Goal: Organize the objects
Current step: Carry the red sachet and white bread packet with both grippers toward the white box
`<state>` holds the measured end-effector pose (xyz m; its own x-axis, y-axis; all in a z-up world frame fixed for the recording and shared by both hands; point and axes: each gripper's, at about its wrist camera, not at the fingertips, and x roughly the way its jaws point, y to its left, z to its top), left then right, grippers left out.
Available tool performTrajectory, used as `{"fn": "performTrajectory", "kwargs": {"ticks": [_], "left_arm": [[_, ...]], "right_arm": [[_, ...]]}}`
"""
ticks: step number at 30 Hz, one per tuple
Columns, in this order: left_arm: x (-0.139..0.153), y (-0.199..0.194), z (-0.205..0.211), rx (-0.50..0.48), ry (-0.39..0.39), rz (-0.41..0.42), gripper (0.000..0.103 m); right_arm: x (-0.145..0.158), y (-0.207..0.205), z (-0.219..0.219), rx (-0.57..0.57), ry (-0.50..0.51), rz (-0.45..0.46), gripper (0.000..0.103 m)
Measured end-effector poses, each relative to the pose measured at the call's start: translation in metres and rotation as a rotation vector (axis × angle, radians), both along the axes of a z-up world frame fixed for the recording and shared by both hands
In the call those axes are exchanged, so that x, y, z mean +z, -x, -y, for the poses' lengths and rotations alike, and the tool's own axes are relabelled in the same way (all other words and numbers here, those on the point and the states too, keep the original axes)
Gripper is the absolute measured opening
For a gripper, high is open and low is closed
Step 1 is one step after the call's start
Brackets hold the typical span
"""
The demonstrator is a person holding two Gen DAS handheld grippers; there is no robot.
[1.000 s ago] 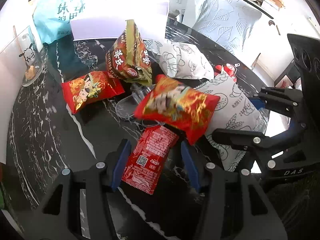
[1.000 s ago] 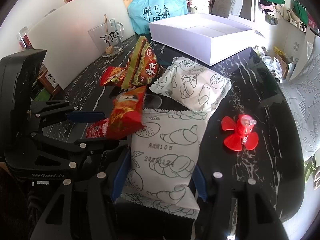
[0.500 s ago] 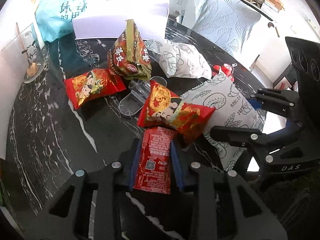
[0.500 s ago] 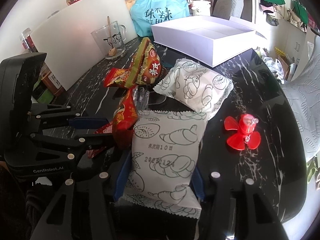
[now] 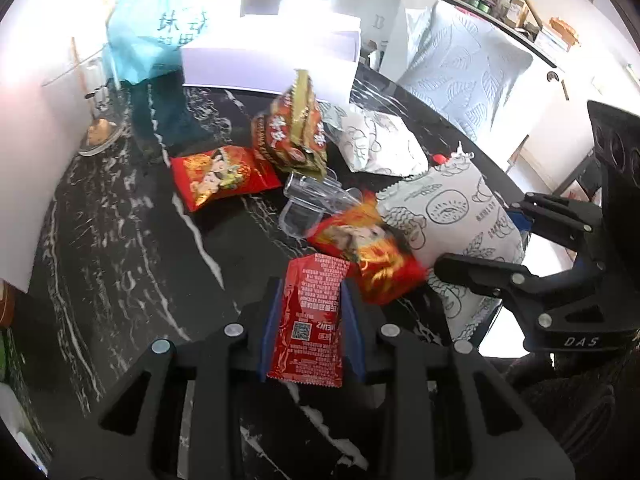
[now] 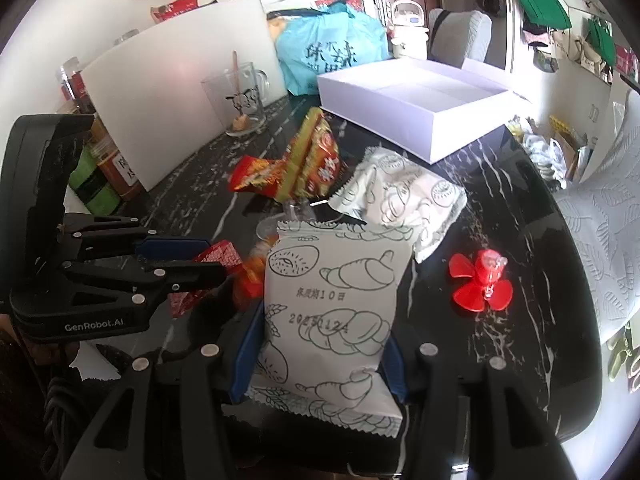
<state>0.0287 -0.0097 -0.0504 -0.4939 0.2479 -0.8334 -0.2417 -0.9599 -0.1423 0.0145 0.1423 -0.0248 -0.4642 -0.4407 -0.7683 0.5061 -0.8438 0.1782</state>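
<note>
The left hand-held gripper pointed steeply down toward the dark marbled surface, its blue pads clamped on the two long edges of a red ketchup sachet. The sachet stood with its long axis running away from the camera, printed back facing up, its far end nearly reaching a red-and-orange snack bag.

The right hand-held gripper was tilted down in a similar pose, just beside the left one, and held a white bread packet printed with croissant drawings. Its pads pressed the packet's near half from both sides at a middling width. The packet's long axis also ran forward, away from the fingers, with its serrated far edge close to a second white bread packet that lay crosswise.

Beyond these, a clear plastic cup lay on its side, next to another red snack bag and a red-green bag standing on end. A red toy fan sat apart to the right. Farther back were an open white box, a glass mug and a teal bag.
</note>
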Motion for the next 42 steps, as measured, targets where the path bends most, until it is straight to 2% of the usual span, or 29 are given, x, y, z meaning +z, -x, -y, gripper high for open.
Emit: {"fn": "performTrajectory", "kwargs": {"ticks": [10,22,31,42], "left_arm": [[0.018,-0.013,0.004,0.045,0.019,-0.071,0.028],[0.047,-0.008,0.005,0.056,0.049,-0.147,0.028],[0.063,0.018,0.003,0.043,0.069,-0.163,0.028],[0.081,0.068,-0.001,0.018,0.080,-0.193,0.028]], "right_arm": [[0.016,-0.016,0.005,0.034,0.001,-0.070,0.054],[0.039,-0.011,0.007,0.053,0.003,-0.127,0.054],[0.057,0.017,0.008,0.055,-0.027,-0.160,0.054],[0.076,0.064,0.005,0.054,-0.038,-0.199,0.054]]}}
